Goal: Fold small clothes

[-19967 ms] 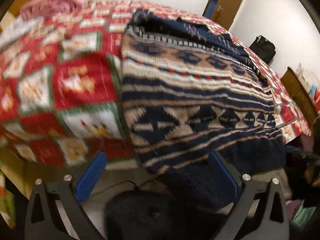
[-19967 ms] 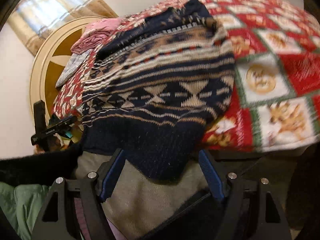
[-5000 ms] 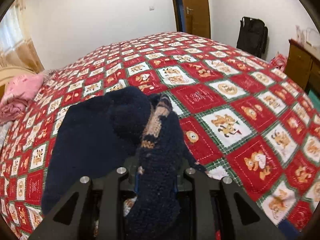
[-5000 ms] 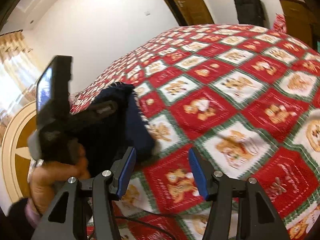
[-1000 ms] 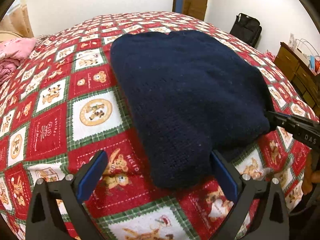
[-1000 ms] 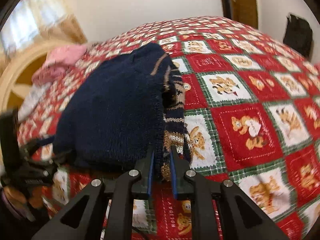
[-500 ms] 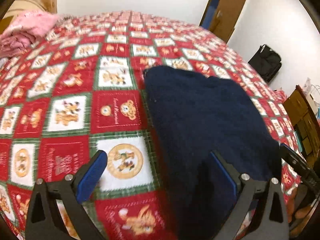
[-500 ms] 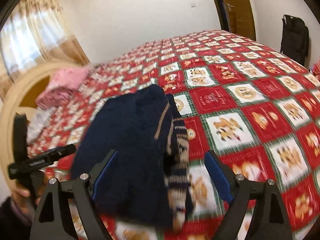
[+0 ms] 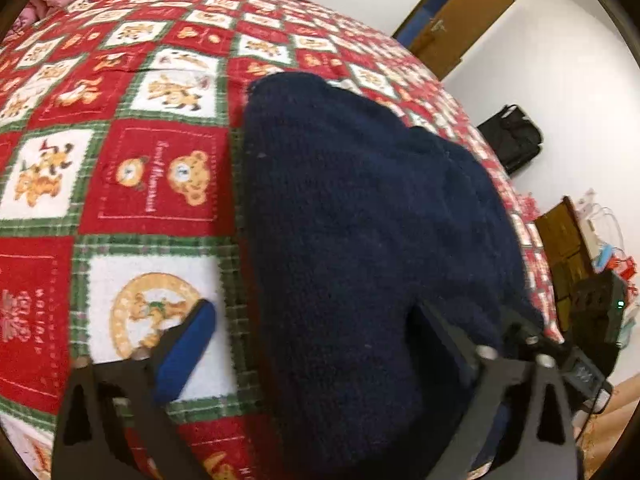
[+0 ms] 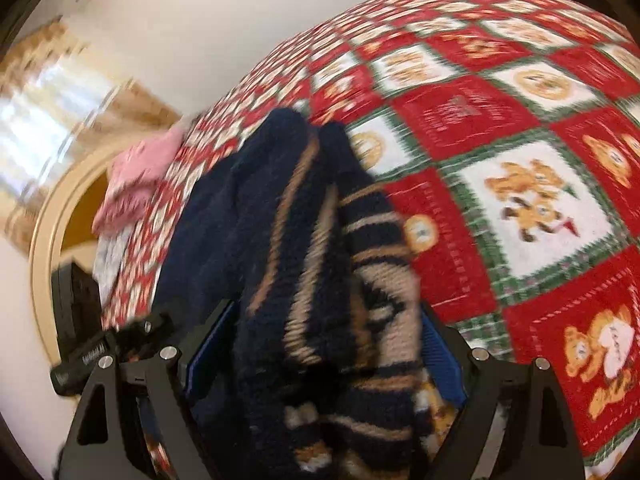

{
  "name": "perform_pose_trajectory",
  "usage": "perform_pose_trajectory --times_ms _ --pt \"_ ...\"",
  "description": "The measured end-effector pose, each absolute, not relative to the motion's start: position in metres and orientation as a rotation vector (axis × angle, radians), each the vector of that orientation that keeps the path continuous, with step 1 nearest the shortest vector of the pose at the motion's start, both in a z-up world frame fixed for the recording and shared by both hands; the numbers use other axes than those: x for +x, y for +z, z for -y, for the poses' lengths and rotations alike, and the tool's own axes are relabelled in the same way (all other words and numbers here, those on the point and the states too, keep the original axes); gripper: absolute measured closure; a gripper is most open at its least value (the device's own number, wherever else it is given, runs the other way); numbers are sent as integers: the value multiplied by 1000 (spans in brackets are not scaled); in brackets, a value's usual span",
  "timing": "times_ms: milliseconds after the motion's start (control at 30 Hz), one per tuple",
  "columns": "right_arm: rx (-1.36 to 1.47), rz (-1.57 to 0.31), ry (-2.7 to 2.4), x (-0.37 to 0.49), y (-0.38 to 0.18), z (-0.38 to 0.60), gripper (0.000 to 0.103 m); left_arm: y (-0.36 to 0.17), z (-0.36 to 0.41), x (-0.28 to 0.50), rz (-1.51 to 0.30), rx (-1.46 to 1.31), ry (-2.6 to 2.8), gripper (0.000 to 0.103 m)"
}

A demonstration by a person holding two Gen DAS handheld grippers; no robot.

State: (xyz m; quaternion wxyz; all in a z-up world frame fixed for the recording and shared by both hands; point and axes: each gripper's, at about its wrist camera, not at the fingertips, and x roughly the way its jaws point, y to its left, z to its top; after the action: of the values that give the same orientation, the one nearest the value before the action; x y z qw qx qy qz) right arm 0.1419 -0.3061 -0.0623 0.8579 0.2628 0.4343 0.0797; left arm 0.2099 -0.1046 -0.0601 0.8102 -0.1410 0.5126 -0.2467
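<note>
A navy knitted sweater (image 9: pixel 360 220) lies folded on the red patchwork bedspread (image 9: pixel 160 168). Its plain navy back faces up in the left wrist view. In the right wrist view its tan-and-navy patterned edge (image 10: pixel 352 280) shows along the right side. My left gripper (image 9: pixel 316 340) is open, with the near end of the sweater between its fingers. My right gripper (image 10: pixel 324 344) is open, with the near patterned end between its blue pads (image 10: pixel 440 360). Neither gripper grips the cloth.
Pink folded clothes (image 10: pixel 140 176) lie at the head of the bed by a round headboard (image 10: pixel 52 216). A black bag (image 9: pixel 516 140) stands by the wall, near a wooden dresser (image 9: pixel 560 236) and a door (image 9: pixel 460 8). The other gripper (image 10: pixel 84 344) shows at the left.
Since a second ago my right gripper has opened and let go of the sweater's patterned edge. Both grippers have moved in close over the near end of the sweater.
</note>
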Motion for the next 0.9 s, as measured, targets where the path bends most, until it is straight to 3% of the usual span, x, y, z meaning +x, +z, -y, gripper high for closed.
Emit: perform_pose_trajectory --times_ms 33,67,133,300,500,733,833,900 --pt "561 -911 176 144 -63 306 38 -60 105 209 -1102 -342 -563 30" --pt "604 -911 193 145 -65 307 41 -61 104 210 -1116 -376 -573 37" --pt "657 -908 193 145 -68 310 49 -60 101 210 -1121 -402 -560 41" --pt "477 -883 122 137 -48 288 58 -46 109 199 -1062 -318 -528 59" --pt "345 -788 158 124 -5 249 71 -26 95 202 -994 -302 -475 66" --pt "263 -683 304 131 41 183 72 19 47 201 -871 -232 -405 73" --pt "238 -652 368 150 48 148 72 48 8 202 -738 -168 -285 96" --pt "240 -626 429 163 47 124 72 64 -14 202 -657 -144 -237 97"
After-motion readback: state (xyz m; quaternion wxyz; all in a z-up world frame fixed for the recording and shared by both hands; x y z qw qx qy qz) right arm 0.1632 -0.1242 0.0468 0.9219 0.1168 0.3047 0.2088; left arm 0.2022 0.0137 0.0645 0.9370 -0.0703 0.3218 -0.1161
